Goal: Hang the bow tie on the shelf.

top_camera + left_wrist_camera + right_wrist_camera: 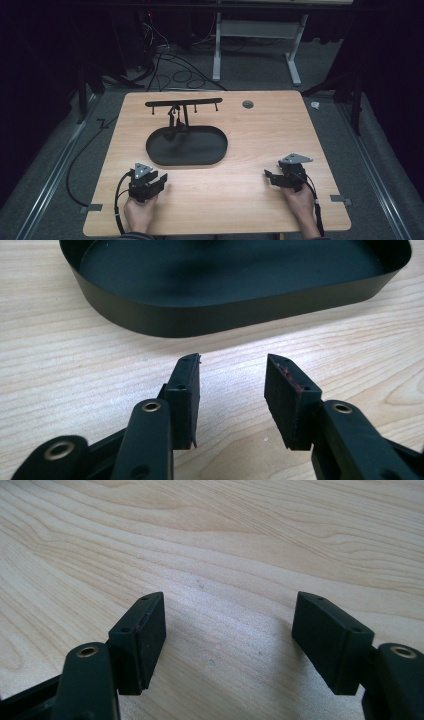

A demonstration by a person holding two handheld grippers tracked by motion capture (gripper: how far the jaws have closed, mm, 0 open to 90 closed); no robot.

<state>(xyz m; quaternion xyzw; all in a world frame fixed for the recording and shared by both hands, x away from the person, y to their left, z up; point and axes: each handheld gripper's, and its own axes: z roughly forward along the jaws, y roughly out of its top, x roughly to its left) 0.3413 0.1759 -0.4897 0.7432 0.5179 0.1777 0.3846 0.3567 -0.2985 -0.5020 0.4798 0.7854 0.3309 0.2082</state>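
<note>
Black oval tray [186,146] on the wooden table [250,200], left of middle, a rack [183,103] with hooks rising behind it. Left gripper [161,178] just before its near rim, jaws apart, nothing between. Right gripper [268,175] well off to the right, jaws wide, empty.

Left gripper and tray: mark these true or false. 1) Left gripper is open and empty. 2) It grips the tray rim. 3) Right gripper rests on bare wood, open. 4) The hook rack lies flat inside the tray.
1) True: the left gripper has nothing between its jaws.
2) False: it sits short of the tray, apart from it.
3) True for the right gripper.
4) False: the rack stands upright at the tray's far edge.
</note>
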